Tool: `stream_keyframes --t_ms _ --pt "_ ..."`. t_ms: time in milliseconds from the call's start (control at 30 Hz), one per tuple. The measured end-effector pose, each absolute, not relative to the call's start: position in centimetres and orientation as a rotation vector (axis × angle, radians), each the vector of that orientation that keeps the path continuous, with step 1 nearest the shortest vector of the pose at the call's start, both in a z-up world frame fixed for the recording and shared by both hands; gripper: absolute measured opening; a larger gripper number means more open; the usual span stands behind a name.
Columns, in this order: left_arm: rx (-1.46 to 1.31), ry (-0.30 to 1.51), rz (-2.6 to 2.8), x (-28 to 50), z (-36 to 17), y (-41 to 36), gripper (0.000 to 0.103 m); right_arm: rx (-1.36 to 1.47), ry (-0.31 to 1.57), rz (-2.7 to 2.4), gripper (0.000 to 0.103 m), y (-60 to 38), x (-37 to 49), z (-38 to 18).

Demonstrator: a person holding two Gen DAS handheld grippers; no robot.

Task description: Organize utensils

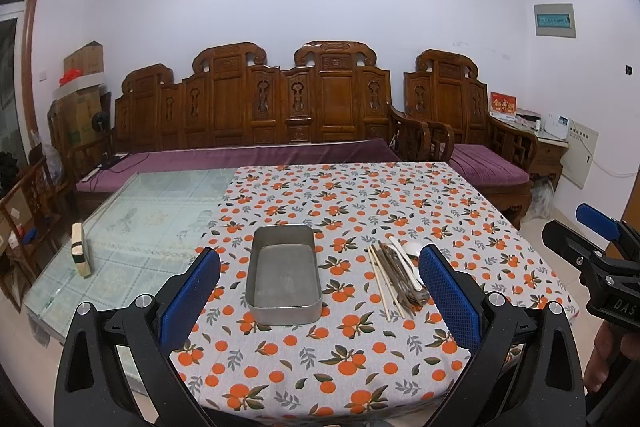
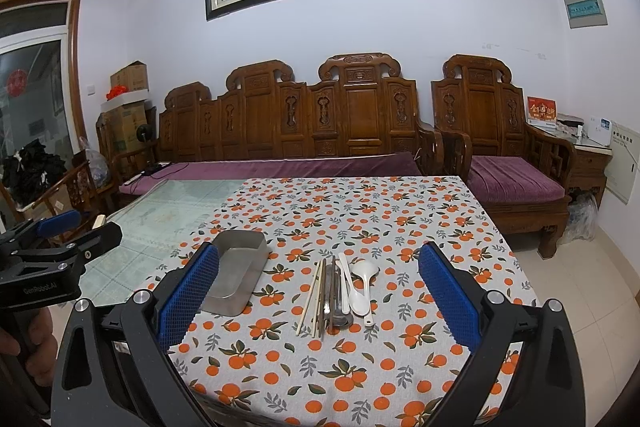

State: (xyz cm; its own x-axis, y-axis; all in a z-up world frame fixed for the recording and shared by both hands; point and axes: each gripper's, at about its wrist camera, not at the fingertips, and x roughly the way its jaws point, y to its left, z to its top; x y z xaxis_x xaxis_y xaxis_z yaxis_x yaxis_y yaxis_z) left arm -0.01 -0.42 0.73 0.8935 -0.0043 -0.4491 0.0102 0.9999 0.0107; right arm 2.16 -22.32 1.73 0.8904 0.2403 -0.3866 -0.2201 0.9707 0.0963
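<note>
With both the left gripper and right gripper held wide open and empty, the bunched chopsticks ahead could be scattered by a grab that is misaligned.

Both wrist views look forward over the table toward the sofa, sharing the tray, probably from similar height.

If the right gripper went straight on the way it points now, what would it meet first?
Probably the utensils: the open right gripper frames them on the tablecloth, with the tin off to its left. Depth is unclear, so it might pass over them toward the sofa.
</note>
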Motion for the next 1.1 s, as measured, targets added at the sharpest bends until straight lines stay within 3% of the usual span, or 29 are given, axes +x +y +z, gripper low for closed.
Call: stream_keyframes --t_ms 700,1100 --pt "0.016 0.472 -0.01 -0.1 0.5 -0.7 0.096 0.052 0.408 0.24 0.1 -22.3 2.1 1.6" --pt "0.002 0.546 -0.019 2.2 -2.6 -0.5 0.096 0.036 0.44 0.223 0.1 -23.1 3.4 -0.3"
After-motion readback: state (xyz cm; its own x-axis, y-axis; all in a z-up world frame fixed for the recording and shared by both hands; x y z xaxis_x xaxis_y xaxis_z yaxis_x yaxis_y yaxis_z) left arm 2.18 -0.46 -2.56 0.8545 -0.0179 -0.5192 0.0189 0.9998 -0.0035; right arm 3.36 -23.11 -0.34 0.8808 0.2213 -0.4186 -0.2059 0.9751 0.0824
